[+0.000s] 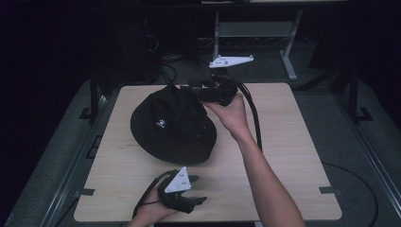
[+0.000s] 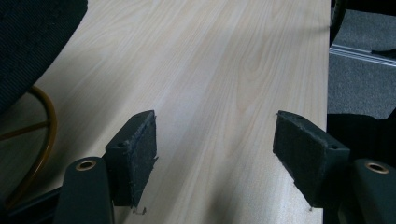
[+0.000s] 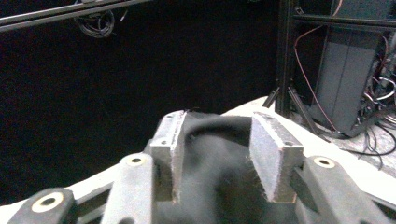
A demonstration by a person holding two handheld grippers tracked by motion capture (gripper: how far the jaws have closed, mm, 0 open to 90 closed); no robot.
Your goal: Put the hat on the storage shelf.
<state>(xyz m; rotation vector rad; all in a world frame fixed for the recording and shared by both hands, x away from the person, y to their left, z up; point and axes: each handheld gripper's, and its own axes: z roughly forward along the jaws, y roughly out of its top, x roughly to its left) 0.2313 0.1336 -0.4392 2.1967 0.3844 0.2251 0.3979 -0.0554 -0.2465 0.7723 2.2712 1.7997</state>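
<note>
Two tools | left tool [image 1: 201, 200] spread | right tool [image 3: 217, 154] loosened around hat [image 1: 172, 125]

no legible text or labels

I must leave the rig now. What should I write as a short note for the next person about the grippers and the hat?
Left gripper: open, holds nothing, low over the near edge of the table.
Right gripper: at the far side of the black hat, jaws apart with a fold of its cloth between them, pads not pressing it.
Hat: lies crown up on the table's middle left.
Done: hat is on the table.
Left: probably draw the right gripper clear of the cloth.
</note>
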